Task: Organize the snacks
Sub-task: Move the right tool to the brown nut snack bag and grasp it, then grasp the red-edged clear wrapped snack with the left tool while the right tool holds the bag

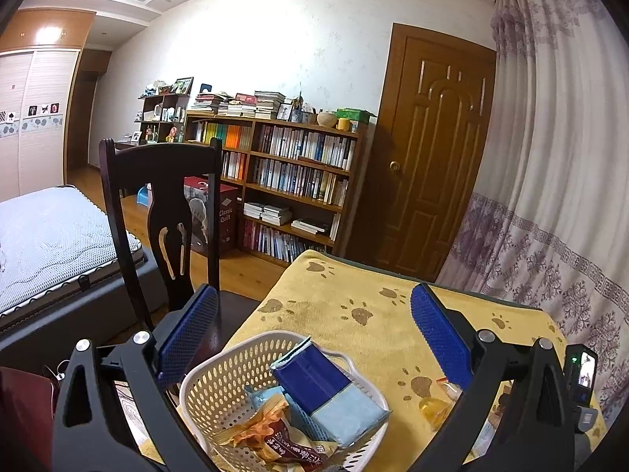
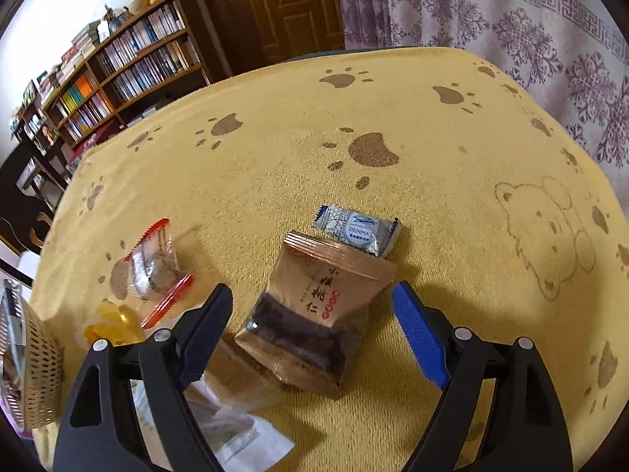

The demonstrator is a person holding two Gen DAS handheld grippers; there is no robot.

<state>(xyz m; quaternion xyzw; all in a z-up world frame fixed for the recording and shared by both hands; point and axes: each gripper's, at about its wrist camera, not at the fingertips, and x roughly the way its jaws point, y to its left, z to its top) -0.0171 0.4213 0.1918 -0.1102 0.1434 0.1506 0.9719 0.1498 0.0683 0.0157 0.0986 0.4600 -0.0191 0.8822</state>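
Our right gripper (image 2: 312, 310) hangs spread wide over the gold snack pouch (image 2: 314, 310), flat on the yellow towel (image 2: 275, 165). Left gripper (image 1: 310, 314), also spread and empty, hovers over the white basket (image 1: 220, 377). We judge the pouch light, crinkly and slippery; pinch across its middle.

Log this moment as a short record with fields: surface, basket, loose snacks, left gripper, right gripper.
surface: yellow paw-print towel over the table
basket: white basket holding a blue packet and a brown wrapped snack
loose snacks: brown pouch, small blue-white bar, clear red-edged packet, yellow candy
left gripper: open, above the basket, empty
right gripper: open, straddling the brown pouch
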